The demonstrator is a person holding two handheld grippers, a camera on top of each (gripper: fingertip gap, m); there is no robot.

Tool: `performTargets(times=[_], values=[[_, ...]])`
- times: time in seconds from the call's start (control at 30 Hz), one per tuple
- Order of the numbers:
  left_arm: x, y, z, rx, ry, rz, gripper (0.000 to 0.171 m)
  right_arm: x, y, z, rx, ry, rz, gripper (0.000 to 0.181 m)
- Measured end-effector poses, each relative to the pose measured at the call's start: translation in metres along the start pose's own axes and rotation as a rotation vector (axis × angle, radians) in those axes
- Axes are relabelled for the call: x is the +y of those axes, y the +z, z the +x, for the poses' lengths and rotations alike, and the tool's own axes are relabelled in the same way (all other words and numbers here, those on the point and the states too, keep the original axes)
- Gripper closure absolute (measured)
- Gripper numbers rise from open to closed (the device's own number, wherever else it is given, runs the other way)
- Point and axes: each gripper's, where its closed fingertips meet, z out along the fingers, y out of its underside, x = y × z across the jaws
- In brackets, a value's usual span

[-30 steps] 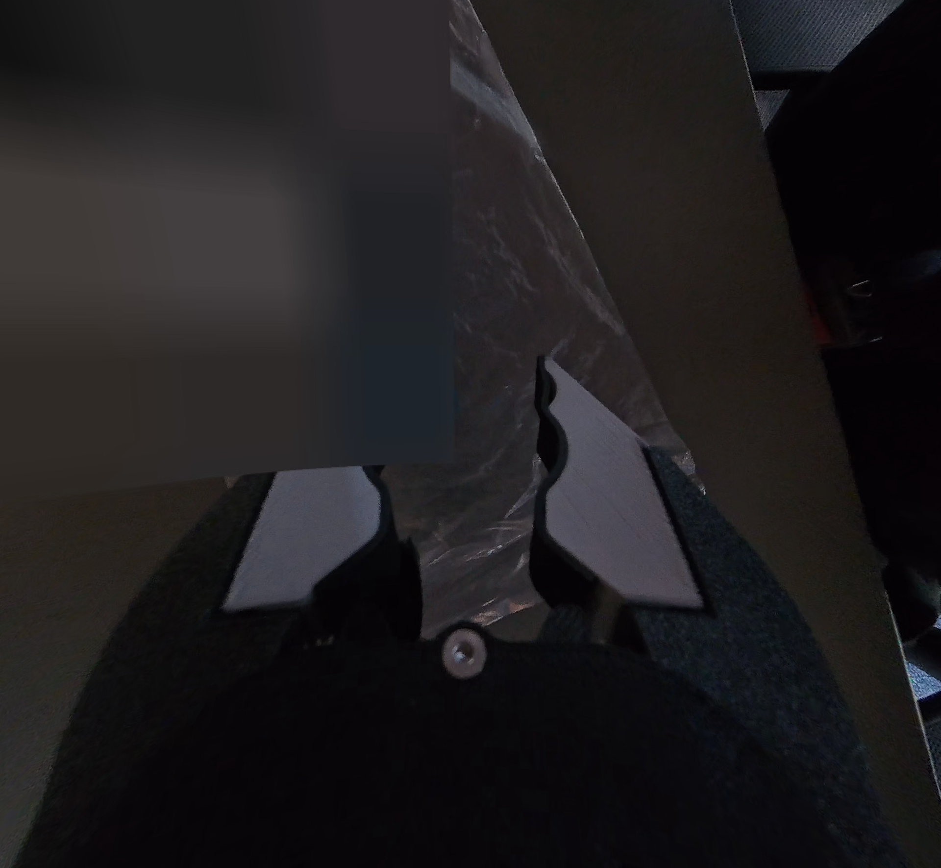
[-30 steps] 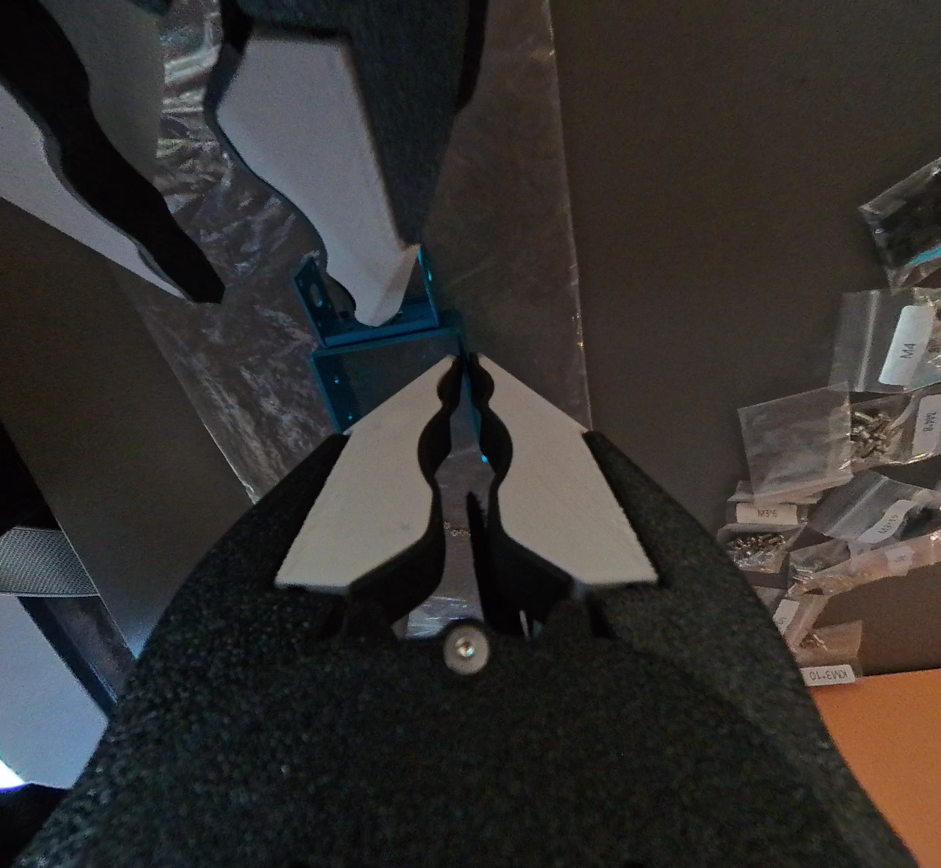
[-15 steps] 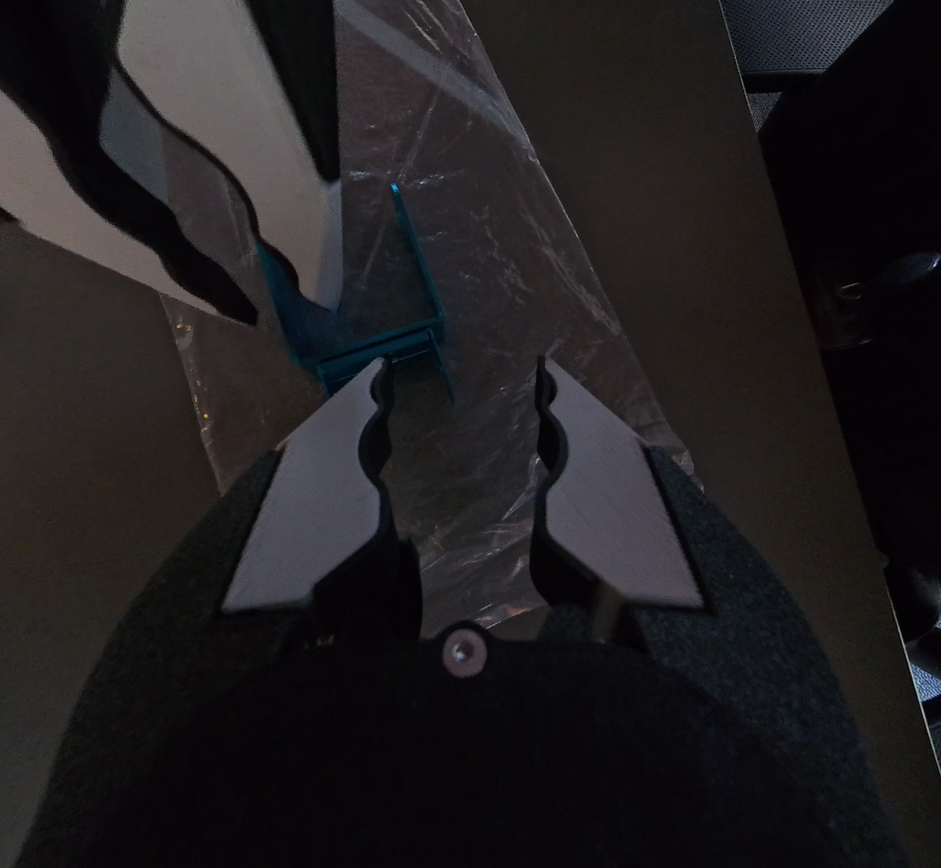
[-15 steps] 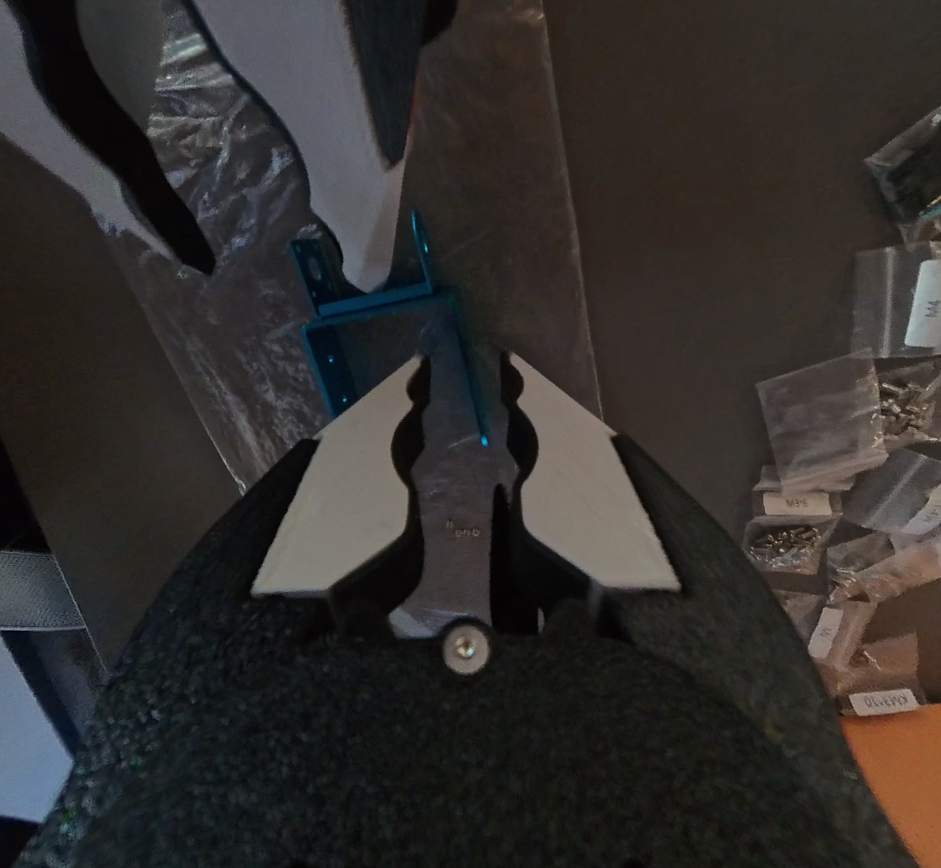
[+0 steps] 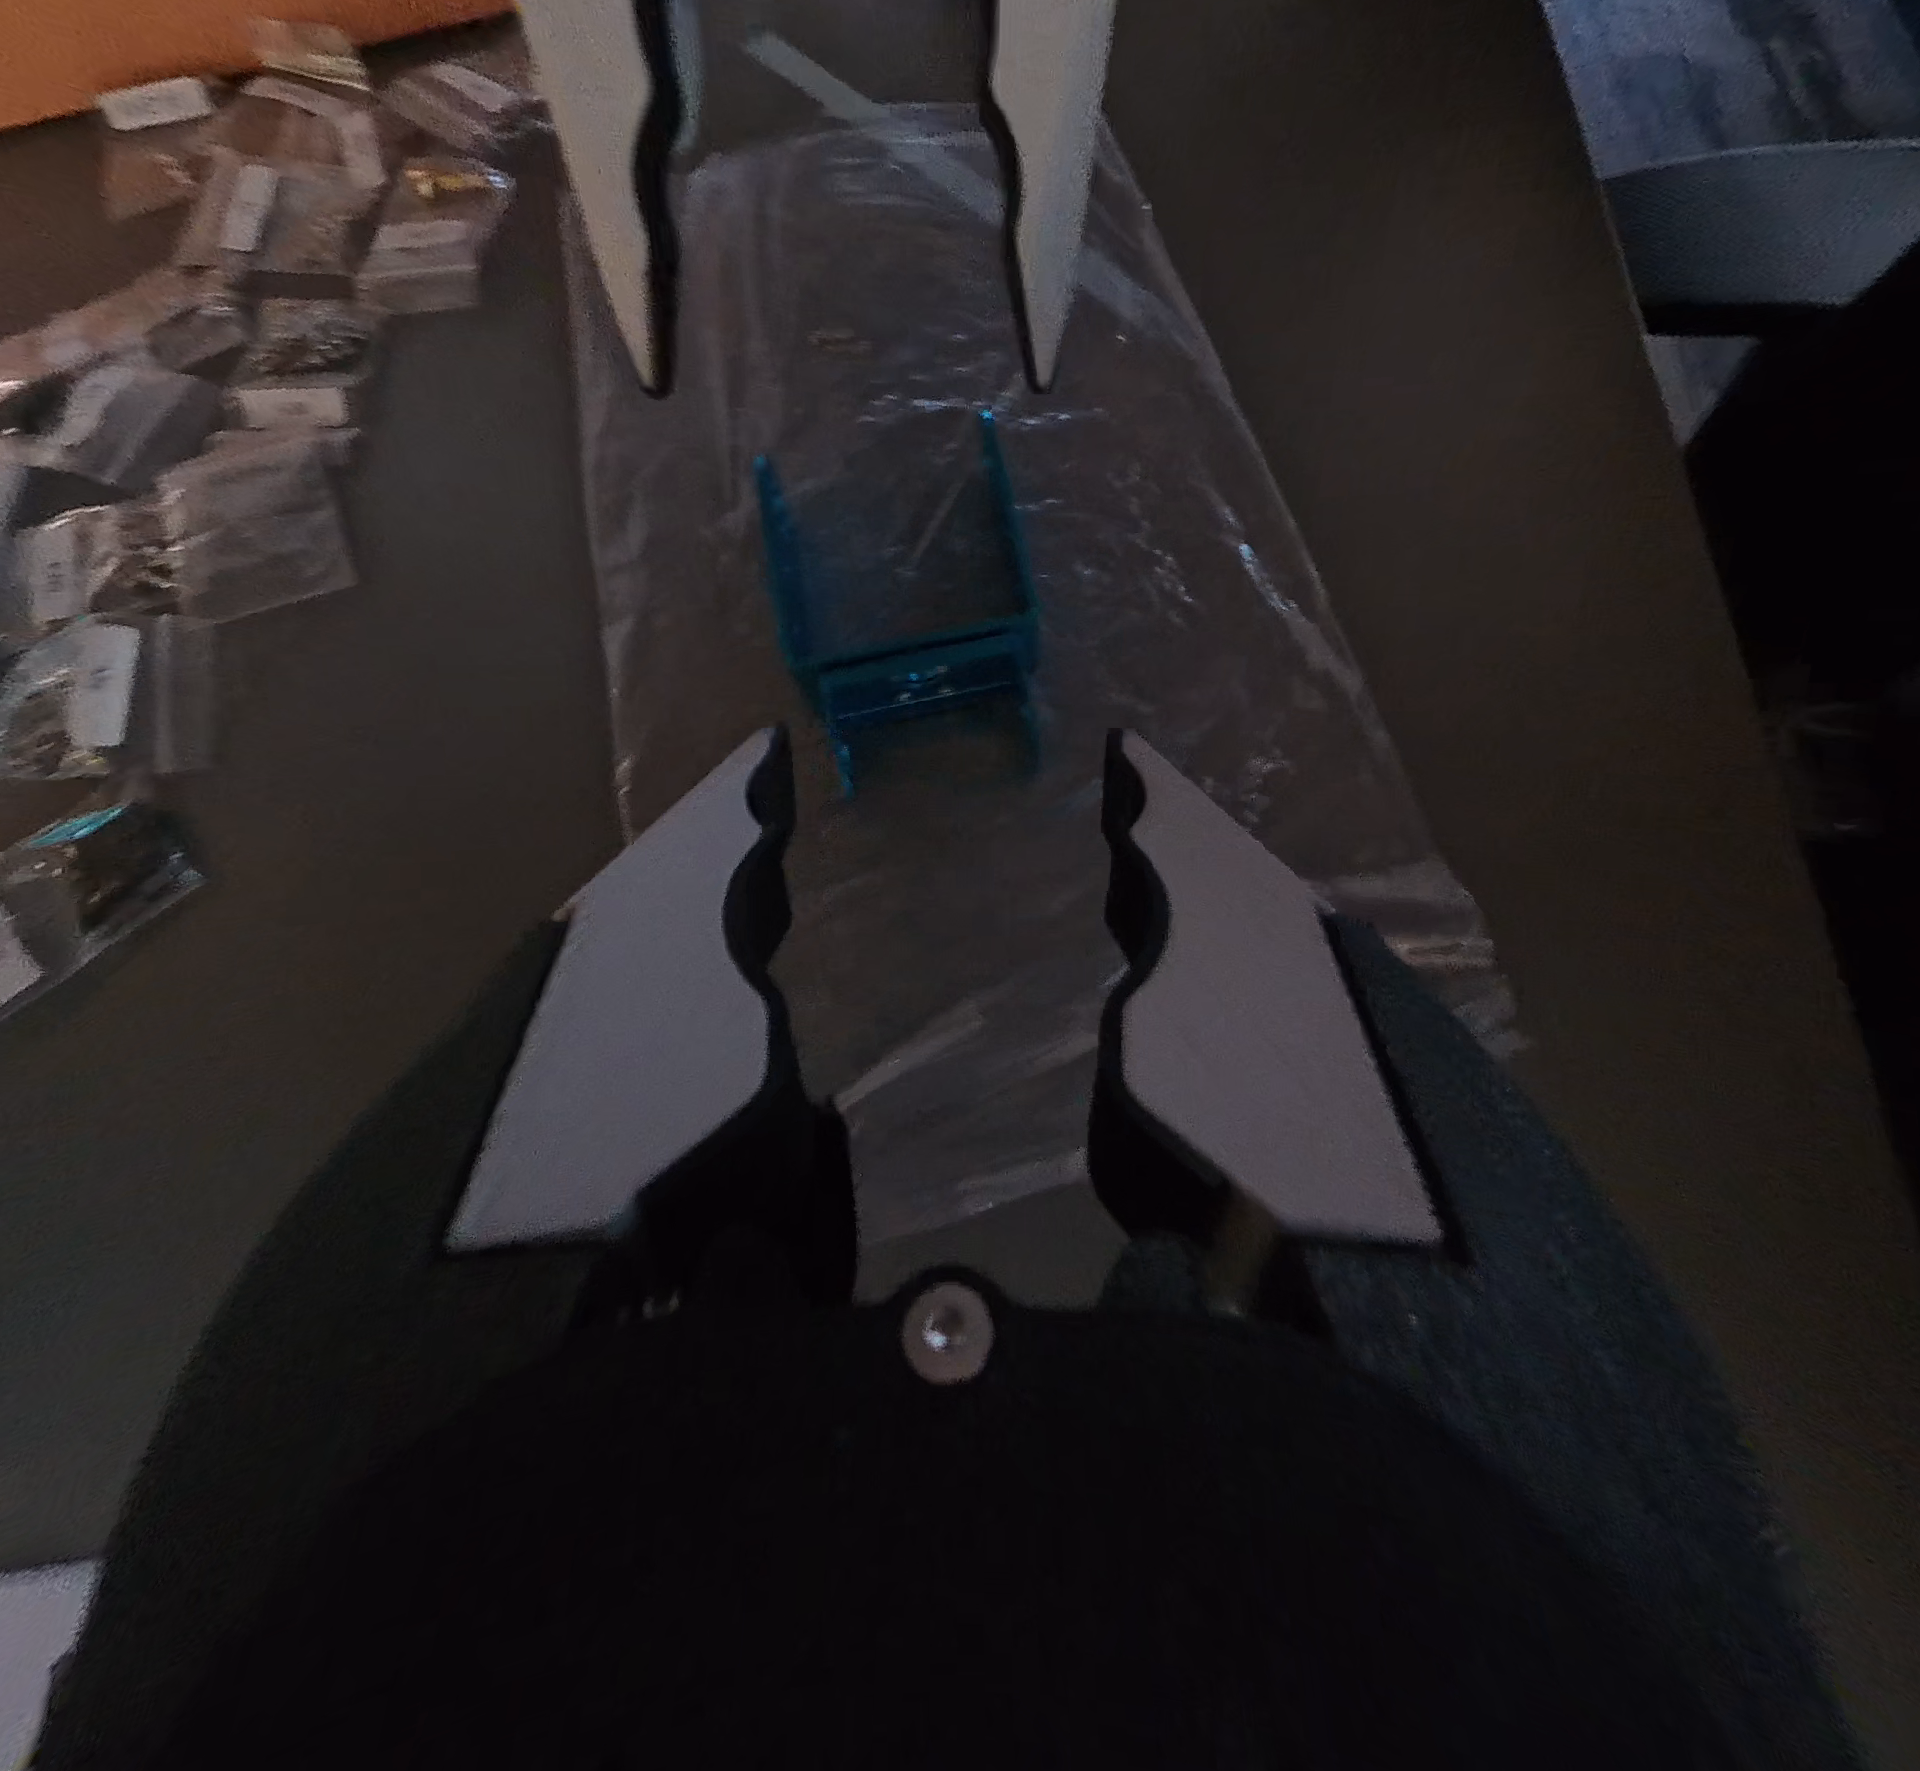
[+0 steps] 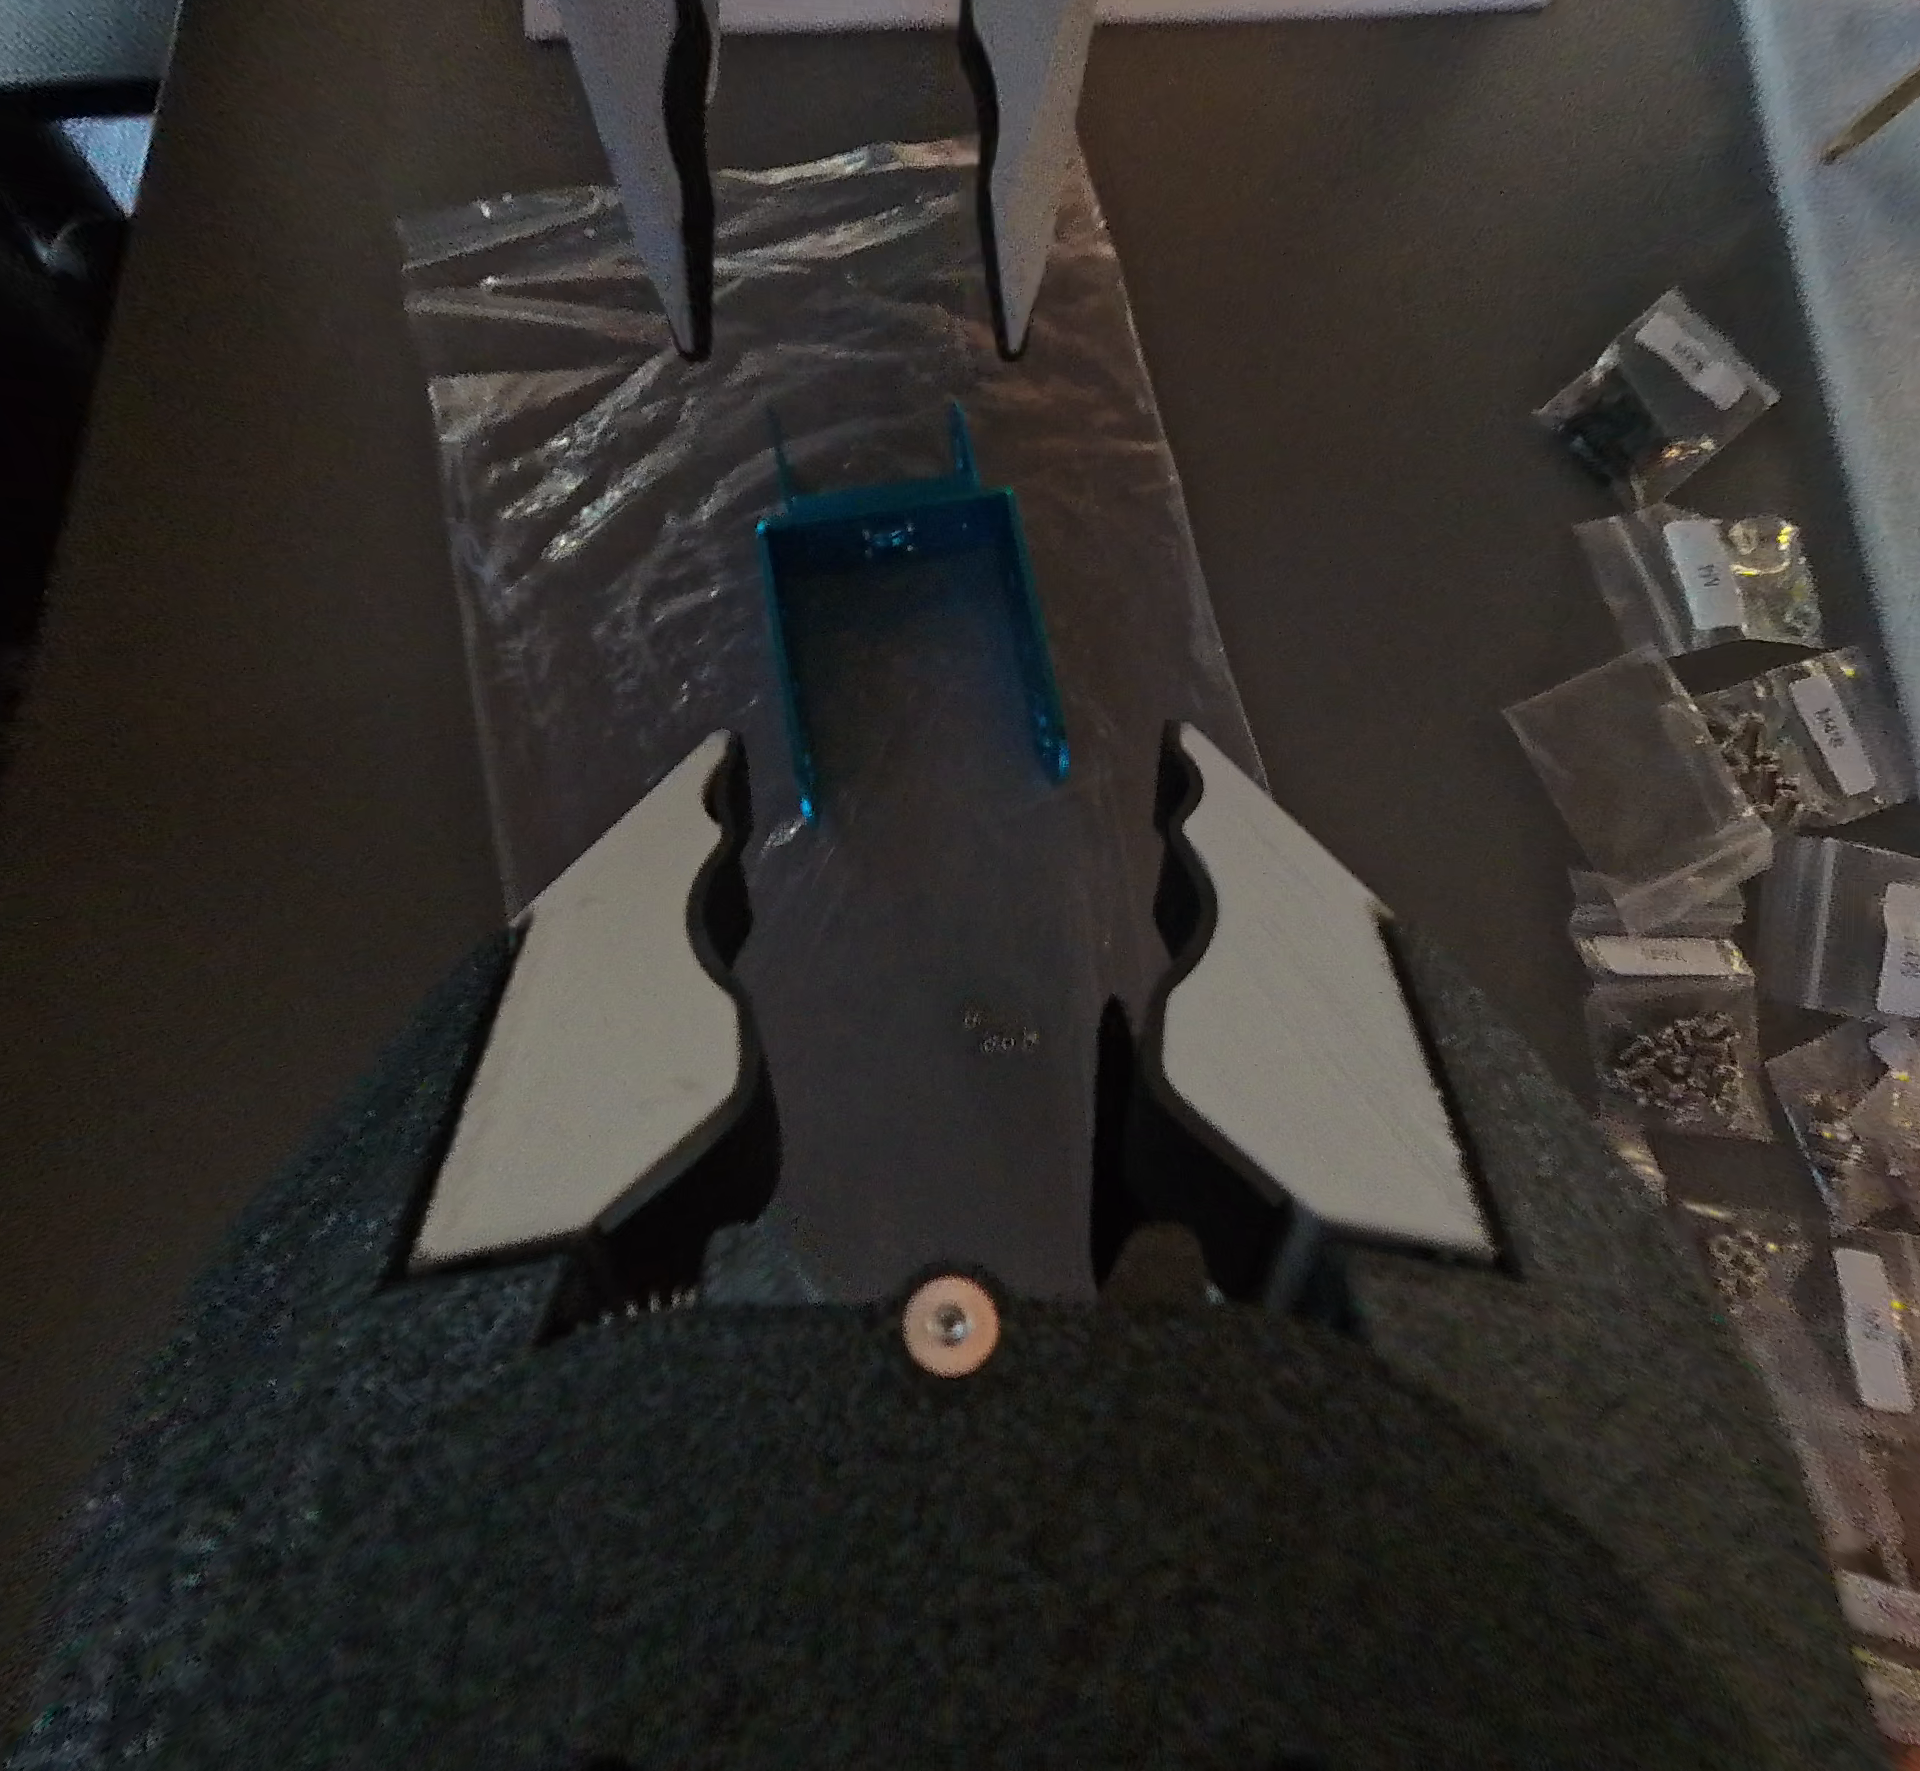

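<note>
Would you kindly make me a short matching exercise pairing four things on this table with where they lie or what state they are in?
Things:
1. blue bracket
2. clear plastic bag
3. right gripper
4. small labelled bags

Places or states:
A. flat on the dark table, under the metal part
B. jaws apart, holding nothing
C. heaped at the table's side, away from both grippers
D. lying on the plastic, between the two grippers' tips

Pairs: 1-D, 2-A, 3-B, 4-C
</note>
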Motion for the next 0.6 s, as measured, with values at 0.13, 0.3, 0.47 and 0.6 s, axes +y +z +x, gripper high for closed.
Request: performTargets(times=[0.13, 0.3, 0.47, 0.6], values=[[0.004, 0.003, -0.003, -0.021, -0.013, 0.001, 0.111, 0.010, 0.006, 0.002, 0.025, 0.005, -0.011, 0.100], [0.015, 0.013, -0.001, -0.020, -0.012, -0.048, 0.113, 0.019, 0.014, 0.001, 0.028, 0.000, -0.027, 0.104], [0.015, 0.016, 0.000, -0.011, -0.011, -0.048, 0.122, 0.018, 0.018, -0.001, 0.011, 0.004, -0.013, 0.117], [0.015, 0.016, -0.001, -0.016, 0.007, -0.053, 0.128, 0.020, 0.023, -0.003, -0.002, -0.001, -0.024, 0.117]])
